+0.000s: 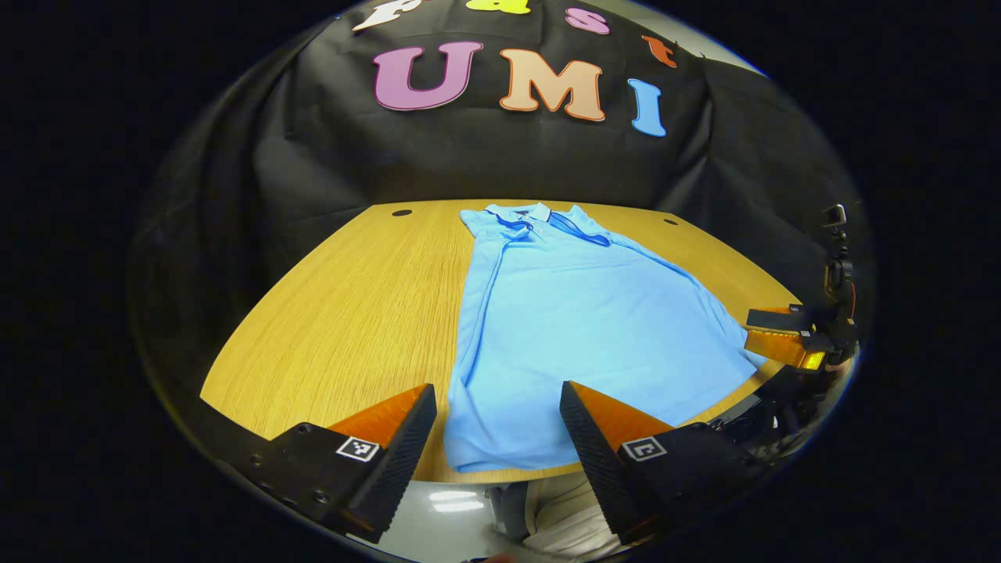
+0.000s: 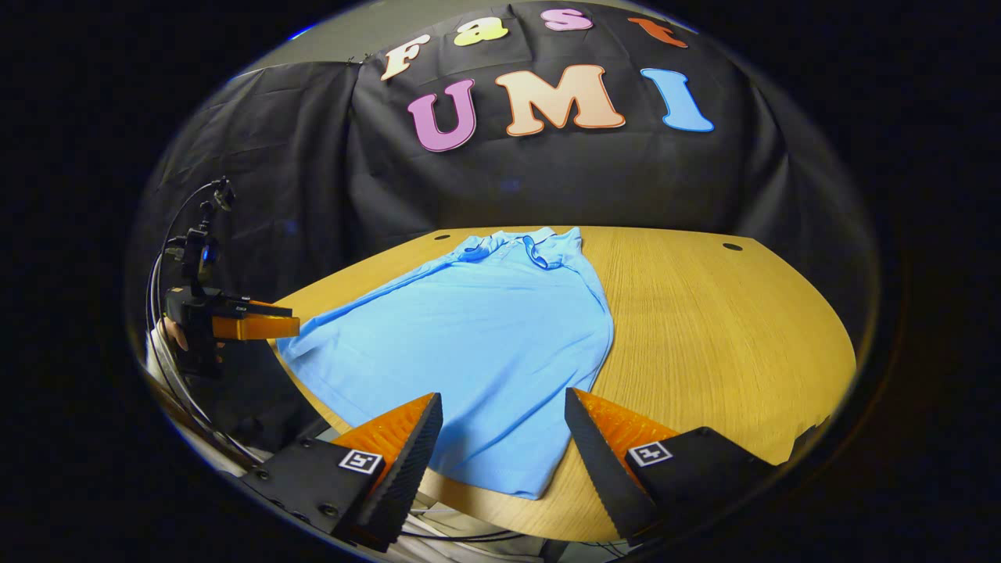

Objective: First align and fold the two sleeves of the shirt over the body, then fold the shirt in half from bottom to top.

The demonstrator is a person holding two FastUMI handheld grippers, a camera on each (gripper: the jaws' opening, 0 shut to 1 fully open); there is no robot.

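Left gripper (image 1: pixel 497 438): at 6 o'clock in the left gripper view, jaws spread wide with nothing between them, held over the near edge of the bench just above the shirt's hem.

Right gripper (image 2: pixel 503 442): at 6 o'clock in the right gripper view, jaws likewise released and empty, over the hem's other corner; it also shows at 3 o'clock in the left gripper view, off the bench edge.

Shirt (image 1: pixel 571 328): a light blue polo lying flat on the bench, hem toward the grippers, collar (image 1: pixel 532 215) at the far end near 12 o'clock. The sleeves appear already folded in over the body, leaving long straight side edges; the bottom half is not yet folded up.

Bench (image 2: pixel 719 328): a wood-grain top with a rounded near edge, bare wood to either side of the shirt. Two small dark holes (image 2: pixel 733 246) sit near the far corners, well apart from the shirt.

Person's hand (image 2: pixel 176 332): at 9 o'clock in the right gripper view, gripping the left gripper's handle, with cables (image 2: pixel 160 258) looping above it.

Booth wall (image 1: pixel 500 156): black cloth hanging behind the bench.
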